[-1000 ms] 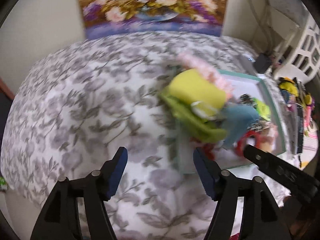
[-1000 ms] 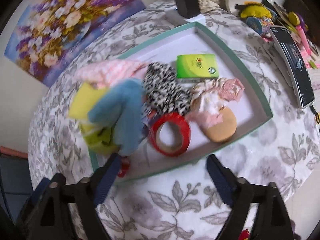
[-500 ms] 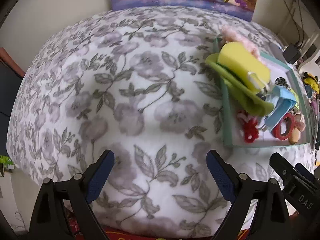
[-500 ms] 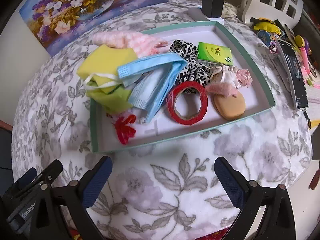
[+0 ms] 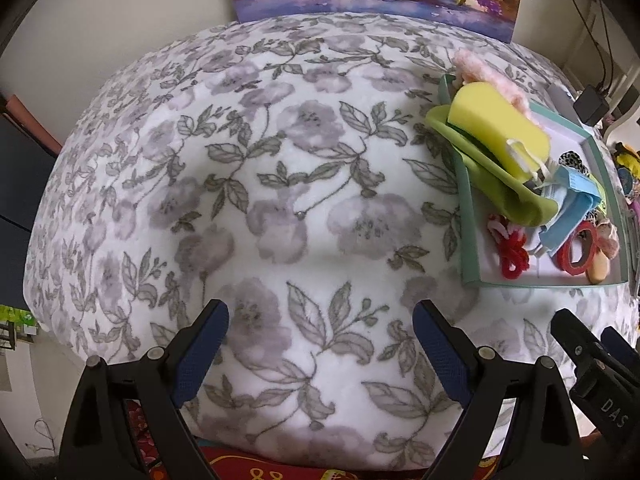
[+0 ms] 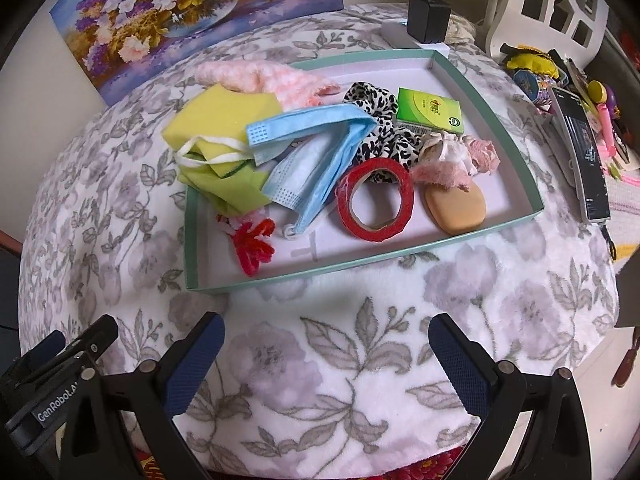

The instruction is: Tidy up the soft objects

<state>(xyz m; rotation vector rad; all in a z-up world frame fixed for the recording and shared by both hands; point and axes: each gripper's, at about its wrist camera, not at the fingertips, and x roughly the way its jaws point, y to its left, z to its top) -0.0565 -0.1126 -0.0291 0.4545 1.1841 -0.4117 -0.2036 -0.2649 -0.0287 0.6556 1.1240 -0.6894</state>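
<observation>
A shallow teal-rimmed tray sits on the floral blanket. In it lie a yellow sponge, a green cloth, a blue face mask, a pink fluffy cloth, a leopard scrunchie, a red tape ring, a tan puff, red yarn and a green tissue pack. My left gripper is open and empty over the blanket, left of the tray. My right gripper is open and empty, in front of the tray.
A flower painting leans on the wall behind the table. A black charger sits behind the tray. A phone and small toys lie to the right. The floral blanket stretches left of the tray.
Both grippers have drawn back from the tray toward the table's near edge and stand wider open. The mask, sponge and green cloth now lie still in the tray.
</observation>
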